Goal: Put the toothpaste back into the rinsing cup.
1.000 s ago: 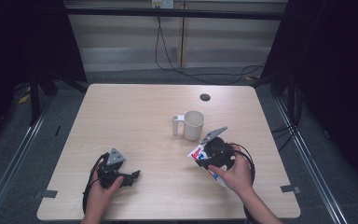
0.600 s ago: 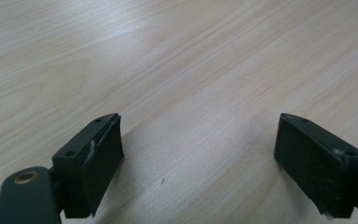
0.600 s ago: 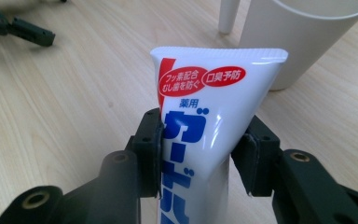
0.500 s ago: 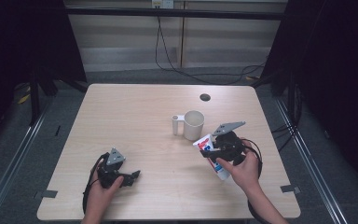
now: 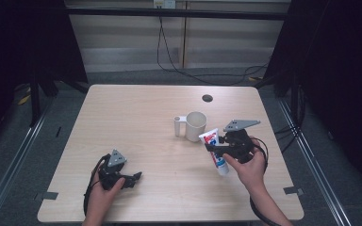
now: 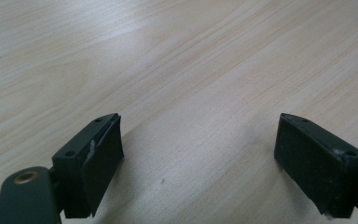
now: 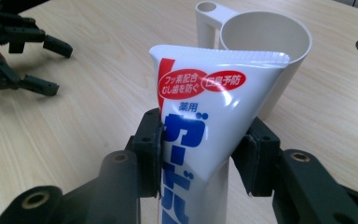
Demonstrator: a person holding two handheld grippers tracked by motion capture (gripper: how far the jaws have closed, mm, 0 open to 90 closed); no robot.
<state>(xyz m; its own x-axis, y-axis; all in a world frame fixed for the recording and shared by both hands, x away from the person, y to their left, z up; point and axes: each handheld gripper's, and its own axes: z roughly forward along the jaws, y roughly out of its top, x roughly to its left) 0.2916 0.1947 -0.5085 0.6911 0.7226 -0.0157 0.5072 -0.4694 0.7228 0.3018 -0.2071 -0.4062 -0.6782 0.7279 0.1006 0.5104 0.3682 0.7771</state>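
Note:
My right gripper (image 5: pixel 217 149) (image 7: pixel 200 154) is shut on a white toothpaste tube (image 5: pixel 214 147) (image 7: pixel 205 121) with red and blue print. The tube is lifted off the table, crimped flat end up and toward the cup. A cream cup (image 5: pixel 195 125) (image 7: pixel 261 51) with a side handle stands upright just beyond the tube, empty inside. My left gripper (image 5: pixel 133 179) (image 6: pixel 198 163) rests low at the front left of the table (image 5: pixel 146 122), open, with bare wood between its jaws.
A dark round hole (image 5: pixel 207 98) sits in the tabletop behind the cup. Black cables trail from both grippers. Dark frame posts and floor rails border the table on both sides.
The right gripper has carried the tube up and to the right, and the tube now tilts more upright beside the cup. The left gripper has stayed put.

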